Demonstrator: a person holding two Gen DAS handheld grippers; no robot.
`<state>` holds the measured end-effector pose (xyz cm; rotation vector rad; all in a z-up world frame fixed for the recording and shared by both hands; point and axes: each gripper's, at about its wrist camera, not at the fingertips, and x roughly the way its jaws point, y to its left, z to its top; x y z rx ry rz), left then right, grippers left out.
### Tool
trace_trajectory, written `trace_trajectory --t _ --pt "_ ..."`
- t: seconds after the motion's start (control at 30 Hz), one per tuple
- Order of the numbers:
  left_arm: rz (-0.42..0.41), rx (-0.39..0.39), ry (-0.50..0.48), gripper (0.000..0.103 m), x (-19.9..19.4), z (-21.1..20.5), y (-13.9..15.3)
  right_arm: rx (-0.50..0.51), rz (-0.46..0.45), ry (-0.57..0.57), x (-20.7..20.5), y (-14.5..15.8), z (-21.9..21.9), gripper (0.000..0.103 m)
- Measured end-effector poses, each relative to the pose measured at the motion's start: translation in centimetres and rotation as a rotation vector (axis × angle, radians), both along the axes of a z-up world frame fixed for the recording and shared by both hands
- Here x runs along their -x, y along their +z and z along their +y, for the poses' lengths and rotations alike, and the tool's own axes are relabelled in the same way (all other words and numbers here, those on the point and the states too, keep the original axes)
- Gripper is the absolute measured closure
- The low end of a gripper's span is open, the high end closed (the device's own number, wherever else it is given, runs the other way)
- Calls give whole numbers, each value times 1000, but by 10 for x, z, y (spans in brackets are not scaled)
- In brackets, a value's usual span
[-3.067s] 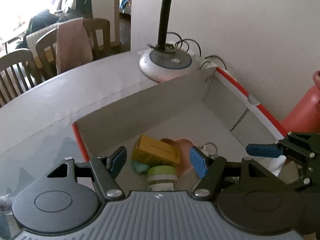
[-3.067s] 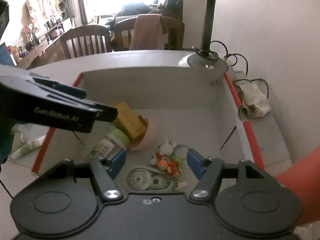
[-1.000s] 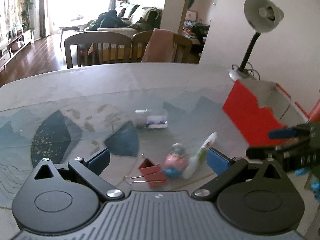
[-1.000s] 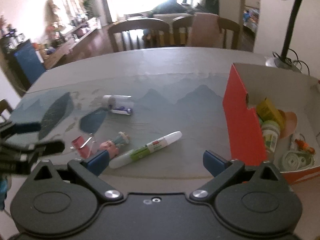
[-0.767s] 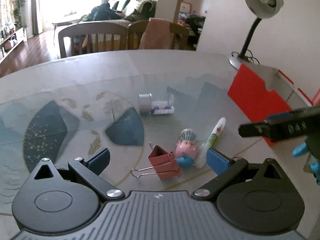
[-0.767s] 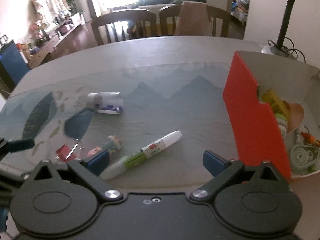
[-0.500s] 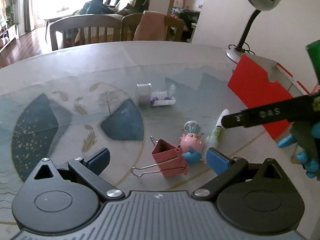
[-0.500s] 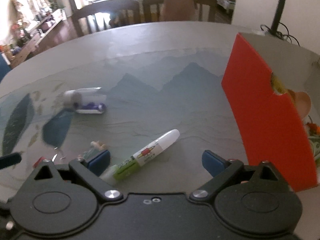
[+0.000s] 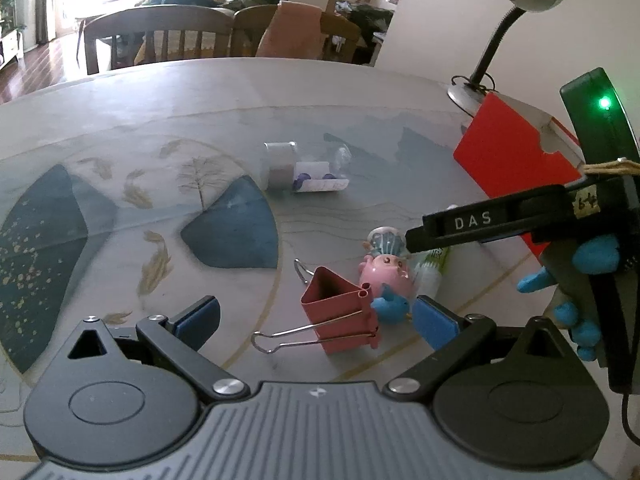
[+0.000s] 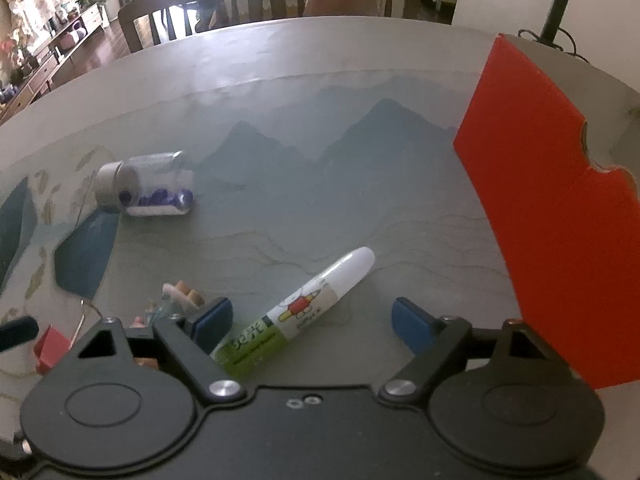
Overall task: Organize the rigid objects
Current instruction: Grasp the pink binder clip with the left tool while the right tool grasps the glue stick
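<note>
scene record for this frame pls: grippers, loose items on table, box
left gripper: open, low over the red binder clip
right gripper: open, over the glue pen
pig figurine: touching the clip, beside the pen
clear jar: on its side, silver cap, purple bits inside
red box: right side of the table, contents hidden here
held: nothing in either gripper

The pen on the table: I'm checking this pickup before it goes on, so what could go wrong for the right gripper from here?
The pen lies slanted between the open right gripper, its lower end close to the left finger, so it might swivel or roll when clamped. The pig toy and clip lie close by, and the left gripper is open around them; the two grippers may bump.
</note>
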<state>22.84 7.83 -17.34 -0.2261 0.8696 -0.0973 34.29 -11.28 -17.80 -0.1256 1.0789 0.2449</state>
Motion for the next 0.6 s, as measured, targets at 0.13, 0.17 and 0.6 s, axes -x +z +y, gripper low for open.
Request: trace_trajectory --t 0.13,0.17,0.6 --pt "-1 2 -1 3 -3 1 -2 9 -9 22 9 0 0 18" --pt "-1 1 0 6 -4 1 -3 12 -12 28 12 0 -1 19" --pt "-16 33 -45 29 -5 -5 -3 10 -38 74 37 3 -19 50"
